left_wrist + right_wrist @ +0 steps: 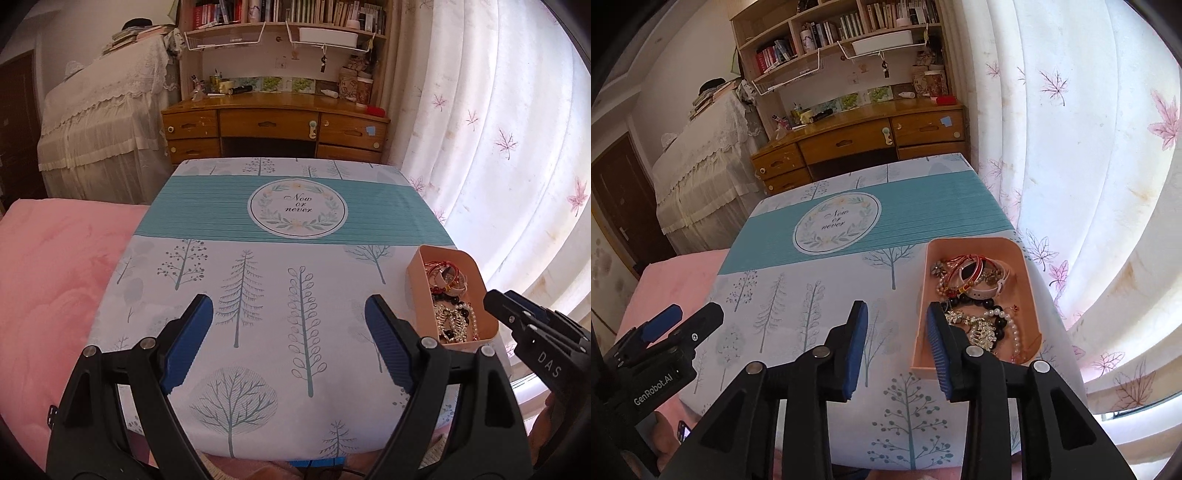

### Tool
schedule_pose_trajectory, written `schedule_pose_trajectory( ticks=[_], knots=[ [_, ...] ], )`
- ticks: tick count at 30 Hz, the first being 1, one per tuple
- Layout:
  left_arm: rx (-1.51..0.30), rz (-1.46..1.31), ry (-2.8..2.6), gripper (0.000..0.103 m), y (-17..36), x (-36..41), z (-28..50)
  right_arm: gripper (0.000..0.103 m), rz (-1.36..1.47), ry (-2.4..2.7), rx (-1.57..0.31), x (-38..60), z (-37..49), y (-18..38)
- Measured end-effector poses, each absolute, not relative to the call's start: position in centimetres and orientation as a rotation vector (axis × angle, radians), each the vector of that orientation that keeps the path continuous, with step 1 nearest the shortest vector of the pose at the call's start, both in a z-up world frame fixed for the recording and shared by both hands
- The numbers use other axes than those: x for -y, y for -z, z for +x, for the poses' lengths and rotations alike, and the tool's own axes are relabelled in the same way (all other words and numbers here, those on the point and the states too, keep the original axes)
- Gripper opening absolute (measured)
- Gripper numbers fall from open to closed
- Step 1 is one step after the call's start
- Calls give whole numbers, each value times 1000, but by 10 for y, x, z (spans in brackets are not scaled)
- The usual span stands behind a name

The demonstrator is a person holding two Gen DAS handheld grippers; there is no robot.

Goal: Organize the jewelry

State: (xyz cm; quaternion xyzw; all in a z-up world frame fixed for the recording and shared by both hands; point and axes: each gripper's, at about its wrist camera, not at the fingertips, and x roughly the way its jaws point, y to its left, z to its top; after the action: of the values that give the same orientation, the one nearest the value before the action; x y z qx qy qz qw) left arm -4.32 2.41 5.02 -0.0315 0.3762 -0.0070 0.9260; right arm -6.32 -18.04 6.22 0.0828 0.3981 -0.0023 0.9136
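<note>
Right wrist view shows a pink tray (1030, 280) at the near right of the tabletop (820, 295), piled with jewelry (975, 295): red bangles, a white watch, dark beads, pearls, a gold piece. The right claw (897, 347) hangs with its jaws apart, empty, at the tray's near left wall. The left claw (288, 339) is spread wide over bare cloth, holding nothing. All the jewelry lies in the tray, none outside. That fits a jumble awaiting sorting or pieces already gathered in; the pictures do not settle which.
</note>
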Motion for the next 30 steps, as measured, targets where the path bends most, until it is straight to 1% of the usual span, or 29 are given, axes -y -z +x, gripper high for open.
schedule_pose_trajectory(
  ticks=[6,8,11,13,14,30],
  knots=[
    [-799,-46,14,83,-49,-14,-50,34,130,13,-823,170,-81,-65],
    [-818,-32,20,83,-46,-7,-50,36,123,20,-823,169,-86,-66],
    [-831,-5,7,83,-43,1,-49,43,114,19,-825,171,-89,-66],
    [-831,-5,-2,83,-42,3,-50,52,108,17,-826,172,-89,-64],
    [-831,-5,-8,83,-41,4,-50,54,101,12,-826,170,-91,-64],
    [-831,-2,-17,83,-42,10,-51,54,85,-7,-850,174,-89,-55]
  ],
)
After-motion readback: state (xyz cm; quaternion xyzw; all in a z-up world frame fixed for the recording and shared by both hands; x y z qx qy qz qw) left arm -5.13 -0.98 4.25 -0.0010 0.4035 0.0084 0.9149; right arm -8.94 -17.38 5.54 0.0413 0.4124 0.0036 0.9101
